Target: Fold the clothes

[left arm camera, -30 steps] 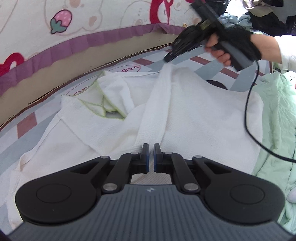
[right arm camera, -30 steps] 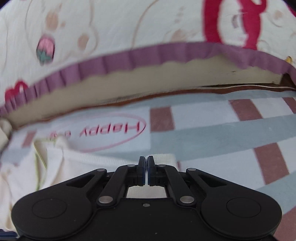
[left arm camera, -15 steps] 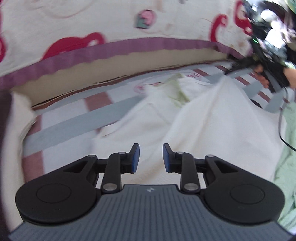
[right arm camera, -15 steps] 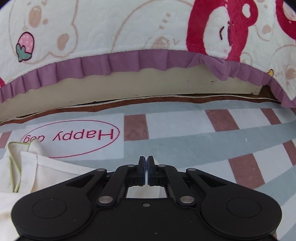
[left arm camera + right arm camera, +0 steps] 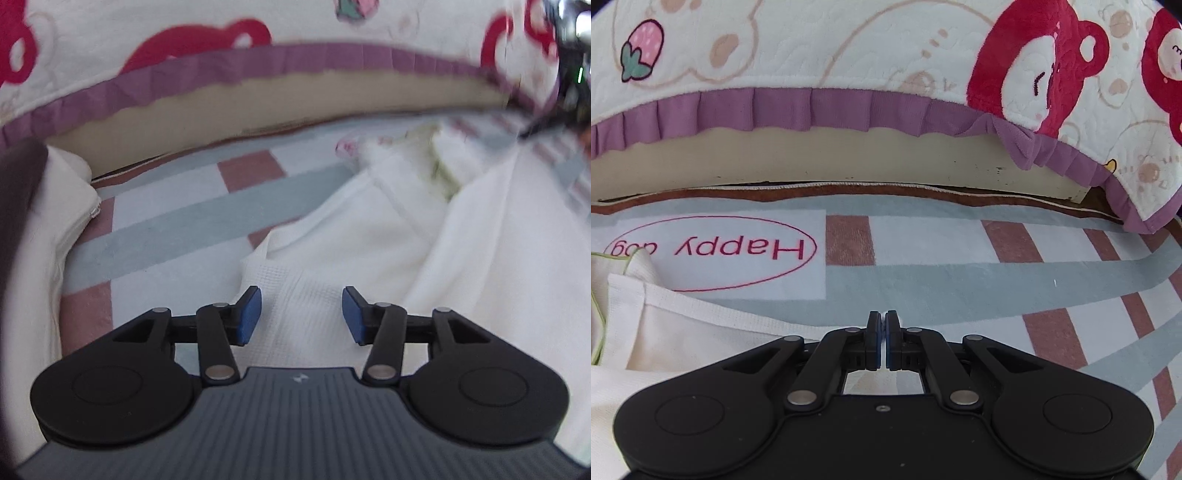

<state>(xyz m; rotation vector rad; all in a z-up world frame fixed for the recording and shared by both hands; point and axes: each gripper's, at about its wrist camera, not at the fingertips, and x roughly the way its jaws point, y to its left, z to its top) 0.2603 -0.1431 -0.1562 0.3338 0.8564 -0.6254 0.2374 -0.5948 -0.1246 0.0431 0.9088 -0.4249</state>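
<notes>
A white waffle-knit garment (image 5: 461, 240) with green collar trim lies spread on the checked mat (image 5: 166, 236). My left gripper (image 5: 301, 314) is open, its blue pads straddling the garment's sleeve end just above the cloth. In the right wrist view the same garment (image 5: 683, 332) lies at the lower left. My right gripper (image 5: 885, 332) is shut on the garment's white edge, a bit of cloth showing between and behind the jaws, low over the mat (image 5: 960, 280).
A quilt with a purple frill (image 5: 812, 110) and red bear prints hangs over a beige bed edge at the back. A "Happy dog" oval (image 5: 713, 254) is printed on the mat. A cream cushion (image 5: 48, 229) sits at the left in the left wrist view.
My left gripper has opened and swung left from the garment's middle to the sleeve end. My right gripper stays shut on the cloth edge, with only a slight shift of view.
</notes>
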